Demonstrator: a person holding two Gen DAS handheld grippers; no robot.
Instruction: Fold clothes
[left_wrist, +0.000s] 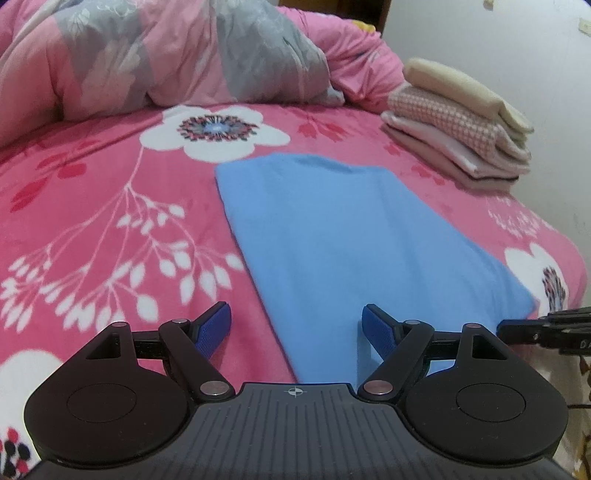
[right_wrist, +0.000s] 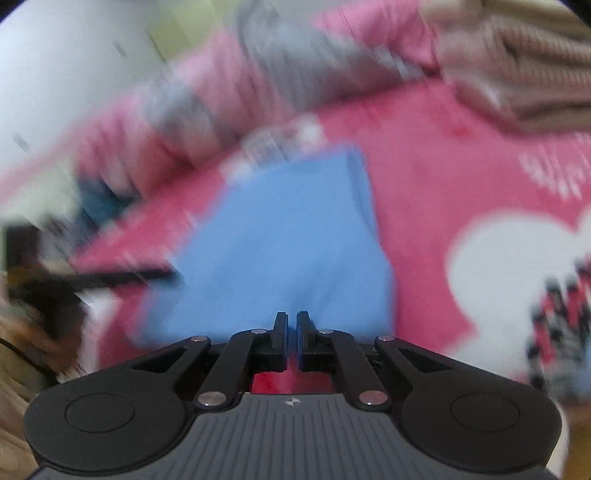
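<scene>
A light blue garment (left_wrist: 332, 240) lies folded into a long flat strip on the pink flowered bed cover (left_wrist: 110, 192). My left gripper (left_wrist: 295, 321) is open over its near end, with one blue pad on each side of the near left edge. In the blurred right wrist view, my right gripper (right_wrist: 291, 325) is shut on the near edge of the blue garment (right_wrist: 280, 236) and lifts it slightly. The right gripper also shows in the left wrist view (left_wrist: 546, 328) at the garment's near right corner.
A stack of several folded clothes (left_wrist: 461, 125) sits at the back right of the bed, near the white wall. A bunched pink and grey quilt (left_wrist: 166, 55) fills the back. The bed's edge drops off on the right.
</scene>
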